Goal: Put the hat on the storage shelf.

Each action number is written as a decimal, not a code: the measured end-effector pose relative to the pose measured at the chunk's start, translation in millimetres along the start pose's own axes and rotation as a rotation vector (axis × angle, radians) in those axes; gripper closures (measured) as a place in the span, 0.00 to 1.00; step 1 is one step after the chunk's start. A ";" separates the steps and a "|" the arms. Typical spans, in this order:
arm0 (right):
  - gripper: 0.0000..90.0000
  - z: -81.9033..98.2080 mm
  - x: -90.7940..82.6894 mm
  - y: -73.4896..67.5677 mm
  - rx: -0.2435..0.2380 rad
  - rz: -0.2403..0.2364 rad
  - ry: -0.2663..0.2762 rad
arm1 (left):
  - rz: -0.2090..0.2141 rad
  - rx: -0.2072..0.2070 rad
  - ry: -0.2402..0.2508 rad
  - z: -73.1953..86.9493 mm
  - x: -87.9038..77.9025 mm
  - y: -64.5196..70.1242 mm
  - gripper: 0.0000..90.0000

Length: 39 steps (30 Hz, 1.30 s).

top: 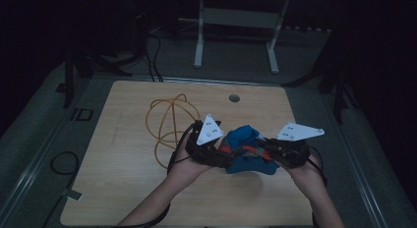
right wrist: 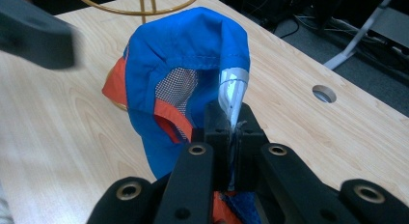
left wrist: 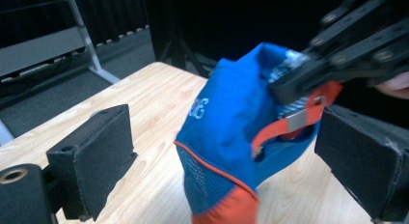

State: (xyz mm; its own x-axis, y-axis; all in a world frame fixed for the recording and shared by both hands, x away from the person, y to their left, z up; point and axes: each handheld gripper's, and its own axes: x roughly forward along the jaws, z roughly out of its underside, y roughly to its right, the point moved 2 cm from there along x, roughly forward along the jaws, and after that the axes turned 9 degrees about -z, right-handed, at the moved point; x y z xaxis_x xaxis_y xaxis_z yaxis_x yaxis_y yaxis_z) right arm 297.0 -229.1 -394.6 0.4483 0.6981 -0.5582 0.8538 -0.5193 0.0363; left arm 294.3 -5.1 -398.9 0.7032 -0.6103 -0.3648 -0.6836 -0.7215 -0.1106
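A blue cap with orange trim and mesh lining [top: 247,150] is held up over the wooden table [top: 123,154], between both grippers. My right gripper [right wrist: 230,132] is shut on the cap's [right wrist: 188,74] back edge by its silver strap; in the high view that gripper [top: 263,153] comes in from the right. My left gripper [left wrist: 226,151] stands open, its two black pads either side of the cap [left wrist: 231,122] without closing on it. In the high view the left gripper [top: 223,152] sits at the cap's left side.
A loop of orange cable [top: 169,122] lies on the table behind the left hand. A round grommet hole [top: 234,98] is near the table's far edge. A white desk frame [top: 236,26] stands on the floor beyond.
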 end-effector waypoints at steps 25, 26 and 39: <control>0.97 -0.3 4.0 -8.3 -0.010 -0.017 0.005 | 0.092 0.071 -0.037 -0.4 32.8 11.0 0.98; 0.97 -0.2 3.9 -8.4 -0.009 -0.015 0.006 | 0.083 0.074 -0.038 -0.7 32.6 11.0 0.99; 0.95 1.3 -11.1 -11.3 0.019 -0.009 0.066 | 0.027 0.124 0.010 -13.5 23.4 19.1 0.99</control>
State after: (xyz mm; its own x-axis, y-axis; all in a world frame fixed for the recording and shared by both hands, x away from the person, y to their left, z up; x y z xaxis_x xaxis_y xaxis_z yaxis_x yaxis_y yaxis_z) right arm 281.9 -231.6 -389.9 0.4574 0.7335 -0.5028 0.8532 -0.5214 0.0154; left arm 300.4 -37.6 -397.0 0.6854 -0.6328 -0.3603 -0.7210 -0.6590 -0.2143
